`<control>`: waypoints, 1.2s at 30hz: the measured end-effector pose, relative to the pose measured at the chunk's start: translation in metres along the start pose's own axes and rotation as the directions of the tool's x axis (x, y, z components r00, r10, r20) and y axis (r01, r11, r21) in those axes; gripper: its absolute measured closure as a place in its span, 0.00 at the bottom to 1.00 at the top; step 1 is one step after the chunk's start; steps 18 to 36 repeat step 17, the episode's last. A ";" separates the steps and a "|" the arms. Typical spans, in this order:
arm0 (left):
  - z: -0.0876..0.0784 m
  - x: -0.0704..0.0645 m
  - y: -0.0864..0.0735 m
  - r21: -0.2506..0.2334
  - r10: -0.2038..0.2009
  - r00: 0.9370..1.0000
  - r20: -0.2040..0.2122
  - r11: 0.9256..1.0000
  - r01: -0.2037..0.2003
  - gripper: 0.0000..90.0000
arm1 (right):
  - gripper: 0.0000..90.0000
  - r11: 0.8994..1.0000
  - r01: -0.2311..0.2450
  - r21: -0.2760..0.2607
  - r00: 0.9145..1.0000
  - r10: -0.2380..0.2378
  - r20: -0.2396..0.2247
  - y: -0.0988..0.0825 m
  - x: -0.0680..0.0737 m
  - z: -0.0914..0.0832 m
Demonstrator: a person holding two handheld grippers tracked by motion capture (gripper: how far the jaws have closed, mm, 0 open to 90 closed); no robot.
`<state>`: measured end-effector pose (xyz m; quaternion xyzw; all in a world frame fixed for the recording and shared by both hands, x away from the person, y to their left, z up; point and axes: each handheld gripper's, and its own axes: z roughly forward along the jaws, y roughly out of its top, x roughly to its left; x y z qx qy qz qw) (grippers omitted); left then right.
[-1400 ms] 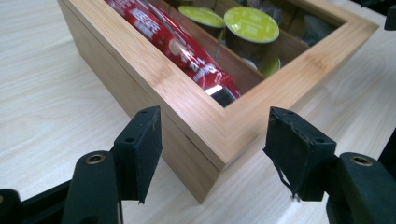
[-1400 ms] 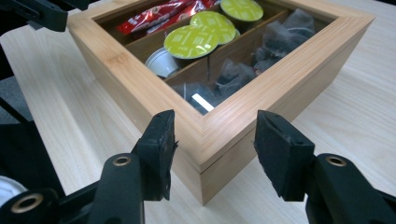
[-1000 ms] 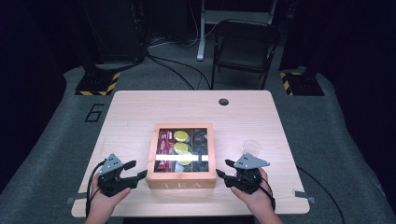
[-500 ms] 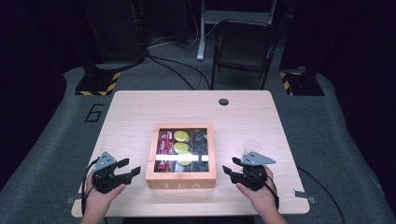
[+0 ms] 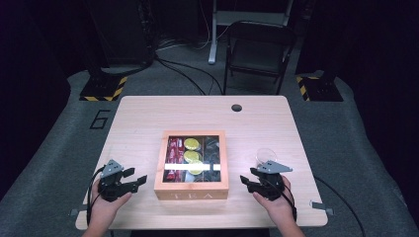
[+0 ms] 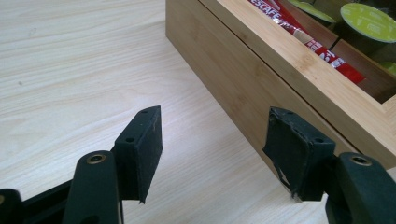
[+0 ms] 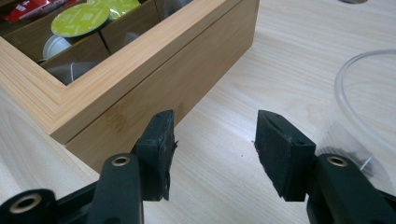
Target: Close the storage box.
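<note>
There, at the left of the high view, the left gripper (image 5: 134, 179) rested low over the wooden table (image 5: 143, 118), held in the person's left hand (image 5: 106, 205) near the front edge. Its jaws stood apart with nothing between them, pointing toward the left wall of the wooden tea box (image 5: 159, 163) but not touching it. In the left gripper view the left gripper (image 6: 215, 149) showed bare tabletop between its two black pads, and the tea box (image 6: 243, 79) ran just beside the right-hand pad.

The tea box sat in the middle of the table, closer to the front edge than to the back. Through its clear lid showed red sachets (image 5: 173, 149) in the left compartment, yellow-green capsules (image 5: 191, 144) in the middle one and darker items to the right that were too dim to tell.

Right of the box, the right gripper (image 5: 248, 181) lay in the right hand (image 5: 276, 205), jaws likewise apart and holding nothing, aimed at the box's right wall with a gap left. In the right gripper view the right gripper (image 7: 214, 142) framed bare table, the tea box (image 7: 154, 79) near its left pad. A clear plastic cup (image 5: 265, 154) stood just behind that gripper; its rim (image 7: 359, 93) curved beside the right pad.
</note>
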<state>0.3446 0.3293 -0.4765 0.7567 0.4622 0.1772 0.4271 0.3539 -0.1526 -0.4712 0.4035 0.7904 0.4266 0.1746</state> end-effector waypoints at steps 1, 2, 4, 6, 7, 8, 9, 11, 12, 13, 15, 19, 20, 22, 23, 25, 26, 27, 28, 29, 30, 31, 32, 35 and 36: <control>0.001 0.000 0.001 0.010 0.004 1.000 0.008 1.000 -0.004 0.41 | 0.52 1.000 -0.007 0.002 1.000 0.007 -0.008 -0.001 0.000 0.001; 0.002 -0.001 0.001 0.015 0.008 1.000 0.010 1.000 -0.009 0.41 | 0.52 1.000 -0.016 0.006 1.000 0.016 -0.004 -0.001 0.000 0.001; 0.004 -0.001 0.002 0.021 0.010 1.000 0.014 1.000 -0.010 0.41 | 0.52 1.000 -0.015 0.006 1.000 0.015 -0.003 -0.003 0.000 0.001; 0.007 -0.001 0.002 0.023 0.009 1.000 0.018 1.000 -0.009 0.41 | 0.52 1.000 -0.018 0.008 1.000 0.018 0.001 -0.004 0.000 0.000; 0.007 -0.001 0.003 0.024 0.010 1.000 0.022 1.000 -0.011 0.41 | 0.52 1.000 -0.013 0.010 1.000 0.013 -0.002 -0.004 0.000 0.000; 0.008 -0.002 0.003 0.023 0.004 1.000 0.025 1.000 -0.005 0.41 | 0.52 1.000 -0.014 0.008 1.000 0.014 -0.002 -0.005 -0.001 0.000; 0.009 -0.003 0.003 0.017 0.000 1.000 0.027 1.000 0.000 0.40 | 0.52 1.000 -0.018 0.011 1.000 0.018 -0.002 -0.006 -0.001 -0.001; 0.009 -0.003 0.004 0.021 0.007 1.000 0.031 1.000 -0.007 0.40 | 0.52 1.000 -0.021 0.006 1.000 0.021 0.002 -0.007 -0.001 -0.002; 0.010 -0.004 0.004 0.021 0.007 0.999 0.032 1.000 -0.008 0.40 | 0.52 1.000 -0.019 0.005 1.000 0.019 0.000 -0.007 -0.001 -0.003; 0.010 -0.004 0.005 0.020 0.005 0.999 0.033 1.000 -0.005 0.40 | 0.52 1.000 -0.027 0.009 1.000 0.027 0.004 -0.007 -0.001 -0.003; 0.010 -0.003 0.005 0.022 0.002 1.000 0.032 1.000 -0.003 0.40 | 0.52 1.000 -0.019 0.002 1.000 0.019 0.004 -0.007 -0.001 -0.004; 0.011 -0.002 0.005 0.011 -0.003 1.000 0.024 1.000 0.003 0.40 | 0.52 1.000 -0.023 0.000 1.000 0.023 0.005 -0.007 0.001 -0.005; 0.011 -0.002 0.005 0.011 -0.003 1.000 0.024 1.000 0.003 0.40 | 0.52 1.000 -0.023 0.000 1.000 0.023 0.005 -0.007 0.001 -0.005; 0.011 -0.002 0.005 0.011 -0.003 1.000 0.024 1.000 0.003 0.40 | 0.52 1.000 -0.023 0.000 1.000 0.023 0.005 -0.007 0.001 -0.005; 0.011 -0.002 0.005 0.011 -0.003 1.000 0.024 1.000 0.003 0.40 | 0.52 1.000 -0.023 0.000 1.000 0.023 0.005 -0.007 0.001 -0.005; 0.011 -0.002 0.005 0.011 -0.003 1.000 0.024 1.000 0.003 0.40 | 0.52 1.000 -0.023 0.000 1.000 0.023 0.005 -0.007 0.001 -0.005; 0.011 -0.002 0.005 0.011 -0.003 1.000 0.024 1.000 0.003 0.40 | 0.52 1.000 -0.023 0.000 1.000 0.023 0.005 -0.007 0.001 -0.005; 0.011 -0.002 0.005 0.011 -0.003 1.000 0.024 1.000 0.003 0.40 | 0.52 1.000 -0.023 0.000 1.000 0.023 0.005 -0.007 0.001 -0.005; 0.011 -0.002 0.005 0.011 -0.003 1.000 0.024 1.000 0.003 0.40 | 0.52 1.000 -0.023 0.000 1.000 0.023 0.005 -0.007 0.001 -0.005; 0.011 -0.002 0.005 0.011 -0.003 1.000 0.024 1.000 0.003 0.40 | 0.52 1.000 -0.023 0.000 1.000 0.023 0.005 -0.007 0.001 -0.005; 0.011 -0.002 0.005 0.011 -0.003 1.000 0.024 1.000 0.003 0.40 | 0.52 1.000 -0.023 0.000 1.000 0.023 0.005 -0.007 0.001 -0.005; 0.011 -0.002 0.005 0.011 -0.003 1.000 0.024 1.000 0.003 0.40 | 0.52 1.000 -0.023 0.000 1.000 0.023 0.005 -0.007 0.001 -0.005; 0.011 -0.002 0.005 0.011 -0.003 1.000 0.024 1.000 0.003 0.40 | 0.52 1.000 -0.023 0.000 1.000 0.023 0.005 -0.007 0.001 -0.005; 0.011 -0.002 0.005 0.011 -0.003 1.000 0.024 1.000 0.003 0.40 | 0.52 1.000 -0.023 0.000 1.000 0.023 0.005 -0.007 0.001 -0.005; 0.011 -0.002 0.005 0.011 -0.003 1.000 0.024 1.000 0.003 0.40 | 0.52 1.000 -0.023 0.000 1.000 0.023 0.005 -0.007 0.001 -0.005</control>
